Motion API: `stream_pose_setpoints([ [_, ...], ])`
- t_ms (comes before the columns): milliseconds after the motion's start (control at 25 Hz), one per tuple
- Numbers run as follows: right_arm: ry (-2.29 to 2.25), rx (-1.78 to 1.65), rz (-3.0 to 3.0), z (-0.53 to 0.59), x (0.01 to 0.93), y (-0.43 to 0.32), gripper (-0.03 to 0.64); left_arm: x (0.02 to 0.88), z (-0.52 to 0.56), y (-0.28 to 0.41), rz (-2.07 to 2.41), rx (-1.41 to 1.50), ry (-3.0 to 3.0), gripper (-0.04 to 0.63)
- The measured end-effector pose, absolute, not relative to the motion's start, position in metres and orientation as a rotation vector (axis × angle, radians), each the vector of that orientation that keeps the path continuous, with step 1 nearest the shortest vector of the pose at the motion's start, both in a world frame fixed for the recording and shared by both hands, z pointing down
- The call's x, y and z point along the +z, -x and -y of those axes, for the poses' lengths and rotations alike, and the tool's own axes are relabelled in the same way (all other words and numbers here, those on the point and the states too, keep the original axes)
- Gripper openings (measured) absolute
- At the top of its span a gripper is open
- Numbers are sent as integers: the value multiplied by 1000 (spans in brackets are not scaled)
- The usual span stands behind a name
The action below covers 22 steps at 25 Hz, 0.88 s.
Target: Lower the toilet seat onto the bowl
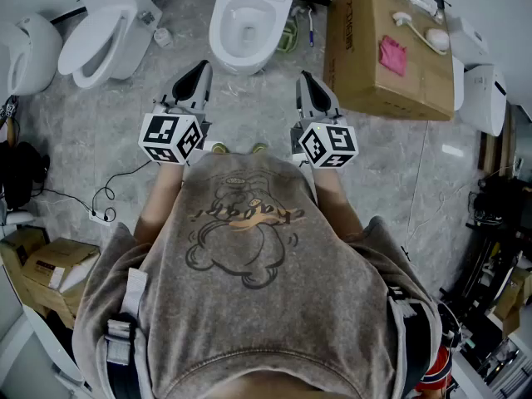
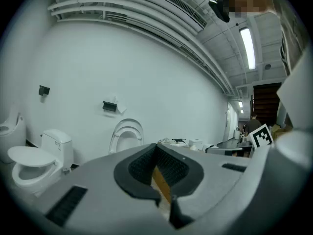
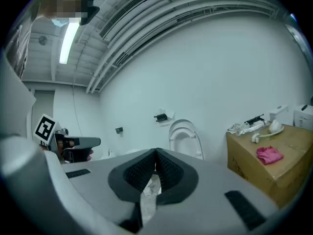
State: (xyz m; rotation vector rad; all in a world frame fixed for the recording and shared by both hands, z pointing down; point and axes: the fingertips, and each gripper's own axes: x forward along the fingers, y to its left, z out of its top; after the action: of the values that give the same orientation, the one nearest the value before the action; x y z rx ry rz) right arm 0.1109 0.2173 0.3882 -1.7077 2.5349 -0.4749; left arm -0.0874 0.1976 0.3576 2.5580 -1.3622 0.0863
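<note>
A white toilet [image 1: 243, 25] stands against the far wall straight ahead of me. Its seat [image 2: 126, 133] is raised upright against the wall, and the seat [image 3: 185, 135] also shows as an upright ring in the right gripper view. My left gripper [image 1: 202, 67] is held in the air short of the bowl, a little left of it, jaws shut with nothing between them. My right gripper [image 1: 304, 80] hangs level with it to the bowl's right, also shut and empty. Both grippers point toward the wall and neither touches the toilet.
A large cardboard box [image 1: 384, 52] with a pink cloth and white parts on top stands right of the toilet. A second toilet [image 1: 104, 30] with its lid down sits to the left, and another white fixture [image 1: 29, 52] at the far left. Cables [image 1: 104, 198] lie on the floor.
</note>
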Motion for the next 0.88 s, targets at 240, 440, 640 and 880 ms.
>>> stream_pose_setpoints([
  [240, 1682, -451, -2540, -216, 391, -121, 28, 359, -197, 77, 1374, 88, -2564, 9],
  [440, 1664, -497, -2543, -208, 412, -132, 28, 367, -189, 71, 1406, 66, -2540, 9],
  [640, 1675, -529, -2535, -187, 424, -140, 28, 371, -160, 60, 1384, 60, -2560, 9],
  [880, 1715, -525, -2504, -123, 428, -144, 28, 379, -88, 59, 1351, 55, -2574, 9],
])
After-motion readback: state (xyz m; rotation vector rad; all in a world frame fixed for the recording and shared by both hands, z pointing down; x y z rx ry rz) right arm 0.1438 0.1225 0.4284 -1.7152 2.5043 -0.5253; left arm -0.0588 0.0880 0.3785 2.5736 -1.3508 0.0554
